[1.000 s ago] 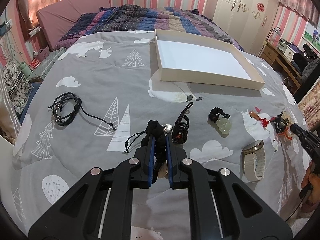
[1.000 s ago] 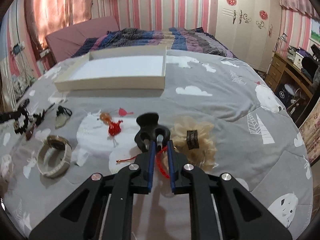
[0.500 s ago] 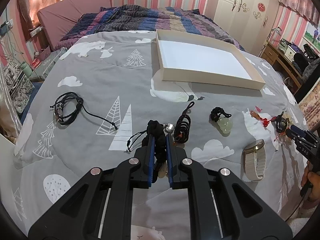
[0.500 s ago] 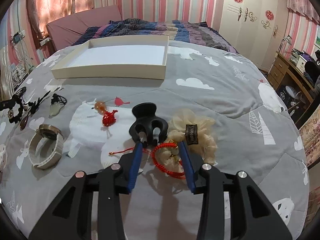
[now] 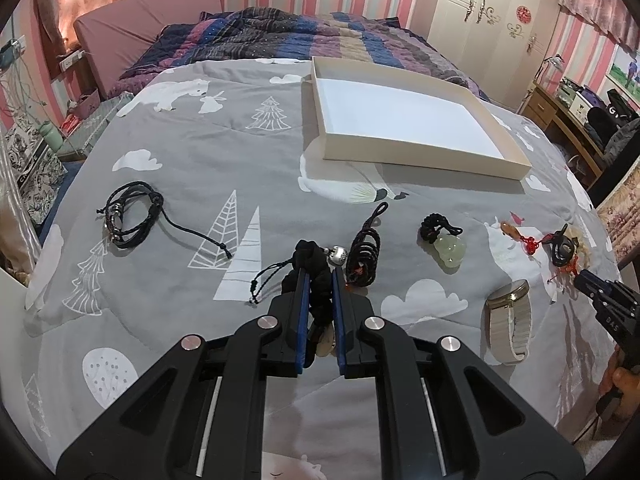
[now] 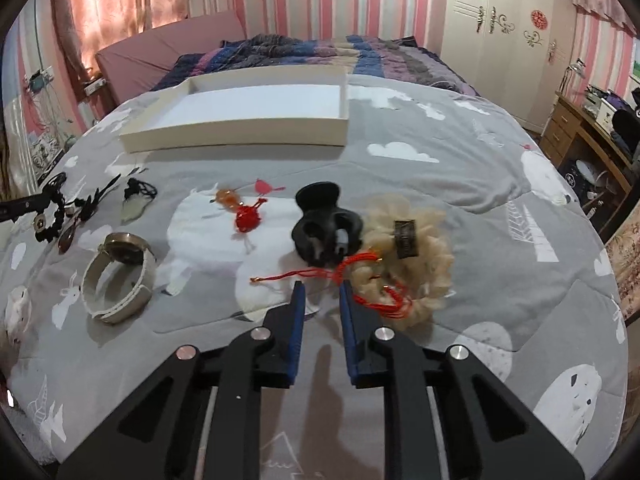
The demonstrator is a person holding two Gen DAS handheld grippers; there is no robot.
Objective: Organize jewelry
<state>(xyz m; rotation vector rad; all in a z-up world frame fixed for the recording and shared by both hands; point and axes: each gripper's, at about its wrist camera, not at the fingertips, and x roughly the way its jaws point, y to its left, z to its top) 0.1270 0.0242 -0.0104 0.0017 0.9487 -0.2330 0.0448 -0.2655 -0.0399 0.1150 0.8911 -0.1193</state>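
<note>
Two grippers low over the grey bedspread (image 5: pixel 180 128). Left gripper (image 5: pixel 319 276) level, pointing forward, jaws clamped on a black braided bracelet (image 5: pixel 312 264) at near centre; black cord bracelet (image 5: pixel 128 216) far left, jade pendant (image 5: pixel 450 250) and watch (image 5: pixel 510 320) to its right. Right gripper (image 6: pixel 322 288) tipped slightly down, jaws apart and holding nothing, tips just short of red string bracelet (image 6: pixel 360 276), black hair claw (image 6: pixel 326 228) beyond. White tray (image 6: pixel 248 114) behind everything.
</note>
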